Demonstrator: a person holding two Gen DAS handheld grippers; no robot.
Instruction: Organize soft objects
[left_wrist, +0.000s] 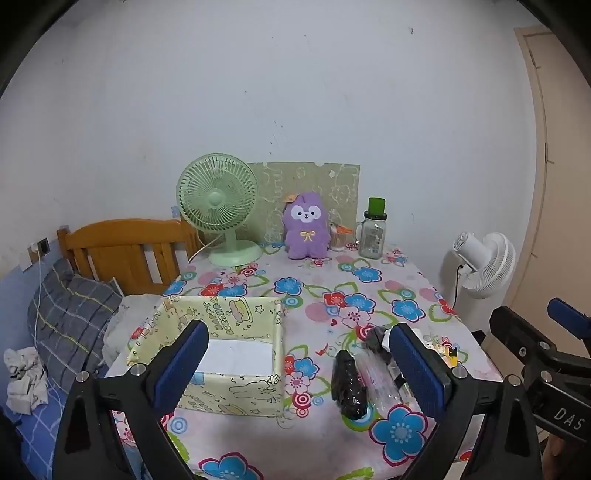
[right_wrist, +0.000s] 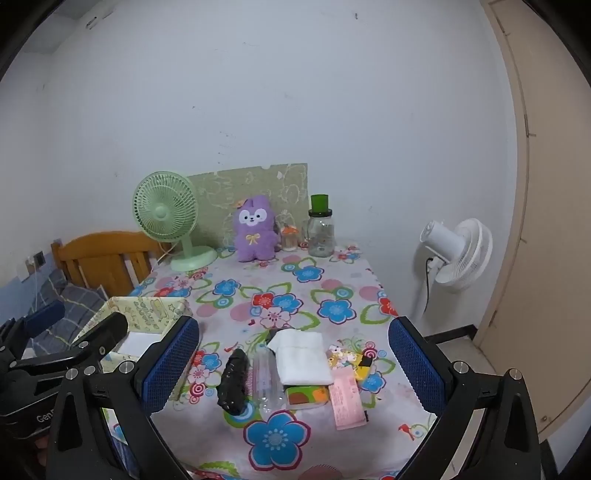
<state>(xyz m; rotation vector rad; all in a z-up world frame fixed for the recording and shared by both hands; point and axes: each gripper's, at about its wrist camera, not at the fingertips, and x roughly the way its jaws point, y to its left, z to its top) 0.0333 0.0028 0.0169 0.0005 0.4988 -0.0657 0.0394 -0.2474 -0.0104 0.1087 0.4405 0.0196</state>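
Black bundle (right_wrist: 232, 382) lengthwise, apparently pointing away

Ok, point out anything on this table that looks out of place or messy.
Only the near-edge clutter stands out: a black packet, a clear plastic pack, a folded white cloth and a pink slip lie loosely overlapping beside the yellow fabric box rather than in it. Nothing looks spilled, tipped or damaged.

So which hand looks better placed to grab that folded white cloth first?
Probably the right. The right gripper, jaws wide open and empty, frames the white cloth head-on. The left gripper is also open, but it faces the yellow box, and its finger hides most of the cloth.
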